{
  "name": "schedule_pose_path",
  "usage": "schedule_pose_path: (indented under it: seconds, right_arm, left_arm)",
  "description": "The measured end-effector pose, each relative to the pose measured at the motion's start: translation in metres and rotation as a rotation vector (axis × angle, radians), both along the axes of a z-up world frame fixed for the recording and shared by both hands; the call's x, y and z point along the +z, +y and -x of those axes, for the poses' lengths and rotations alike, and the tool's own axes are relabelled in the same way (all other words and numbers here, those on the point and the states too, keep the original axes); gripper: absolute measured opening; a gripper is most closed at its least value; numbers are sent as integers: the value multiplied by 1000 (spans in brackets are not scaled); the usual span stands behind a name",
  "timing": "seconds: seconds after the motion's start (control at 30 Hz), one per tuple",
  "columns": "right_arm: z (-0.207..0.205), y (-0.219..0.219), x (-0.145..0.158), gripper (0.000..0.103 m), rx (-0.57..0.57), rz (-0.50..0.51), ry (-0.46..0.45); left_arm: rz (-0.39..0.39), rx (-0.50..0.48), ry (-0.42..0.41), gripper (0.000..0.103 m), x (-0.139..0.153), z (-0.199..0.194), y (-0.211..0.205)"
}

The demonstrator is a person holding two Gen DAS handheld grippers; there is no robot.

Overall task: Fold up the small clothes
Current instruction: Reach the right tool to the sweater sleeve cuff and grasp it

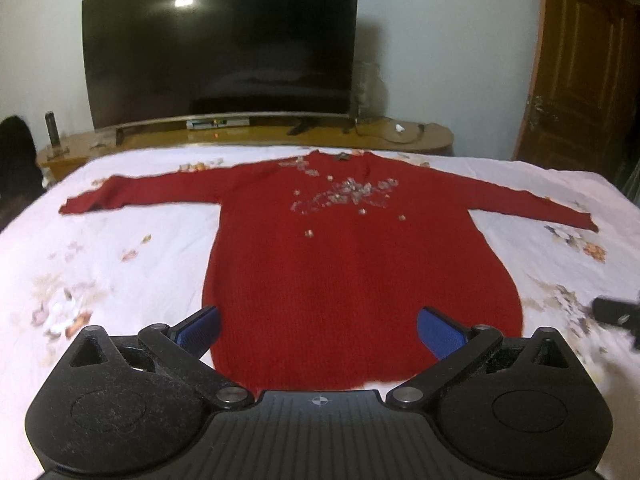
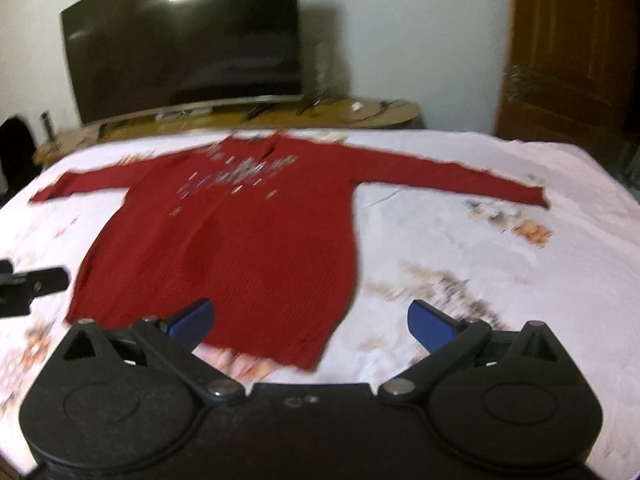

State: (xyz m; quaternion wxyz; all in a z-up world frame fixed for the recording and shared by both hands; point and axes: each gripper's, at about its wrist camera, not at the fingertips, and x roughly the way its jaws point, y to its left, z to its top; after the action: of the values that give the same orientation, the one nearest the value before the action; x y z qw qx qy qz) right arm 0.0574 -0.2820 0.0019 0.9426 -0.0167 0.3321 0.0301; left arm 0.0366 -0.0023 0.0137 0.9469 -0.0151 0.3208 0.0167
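A red long-sleeved sweater [image 1: 352, 264] with silver beading on the chest lies flat, front up, on the bed, both sleeves spread sideways and its hem toward me. My left gripper [image 1: 318, 330] is open and empty, hovering just above the hem. The sweater also shows in the right wrist view [image 2: 248, 248], which is blurred. My right gripper [image 2: 310, 322] is open and empty, above the hem's right corner. Each gripper shows at the edge of the other's view: the right one [image 1: 618, 314], the left one [image 2: 30, 286].
The bed has a white sheet with flower prints [image 1: 120, 264]. Beyond its far edge stands a wooden TV bench [image 1: 256, 134] with a large dark TV [image 1: 220, 40]. A wooden door [image 1: 580, 64] is at the right.
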Motion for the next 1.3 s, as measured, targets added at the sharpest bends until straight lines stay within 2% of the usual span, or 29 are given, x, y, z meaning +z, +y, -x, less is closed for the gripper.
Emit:
schedule_pose_path:
  seconds: [0.07,0.17,0.37,0.47,0.53,0.6,0.63,0.67,0.8,0.87,0.97,1.13,1.3]
  right_arm:
    - [-7,-13,4,103,-39,-3,-37]
    - [-21,-38,7,103,-102,-63,-72]
    - [-63,-82,-2,102,-178,-136,-133]
    - [-91,-100,-9,103,-209,-142,-173]
    - [-115,-111,-17,103,-216,-148,-159]
    - [-154,-123,-34,103,-192,-170,-35]
    - [-167,-128,-40,102,-198,-175,-14]
    - [-177,-136,-45,102,-226,-174,-36]
    - [-221,-192,-65,93,-367,-310,-76]
    - [-239,-214,-74,88,-424,-322,-93]
    - [-265,-242,-88,75,-479,-348,-92]
    - [-291,-282,-116,53,-553,-440,-81]
    - [-297,-325,-140,43,-666,-560,-120]
  left_arm:
    - [-1,-20,6,103,0,-16,-5]
    - [-13,-49,15,103,0,-44,-17]
    - [-31,-76,33,103,-8,-102,-44]
    - [-38,-81,58,103,-15,-138,-57]
    - [-58,-77,51,103,-17,-162,-68]
    - [-54,-81,34,103,-19,-187,-77]
    - [-50,-77,33,103,-21,-199,-81]
    - [-48,-73,40,103,-24,-211,-84]
    - [-53,-72,50,103,-36,-254,-96]
    - [-73,-65,62,103,-44,-273,-101]
    - [-89,-51,82,103,-55,-302,-105]
    - [-70,-24,110,103,-75,-342,-103]
    - [-62,-38,138,103,-96,-372,-107]
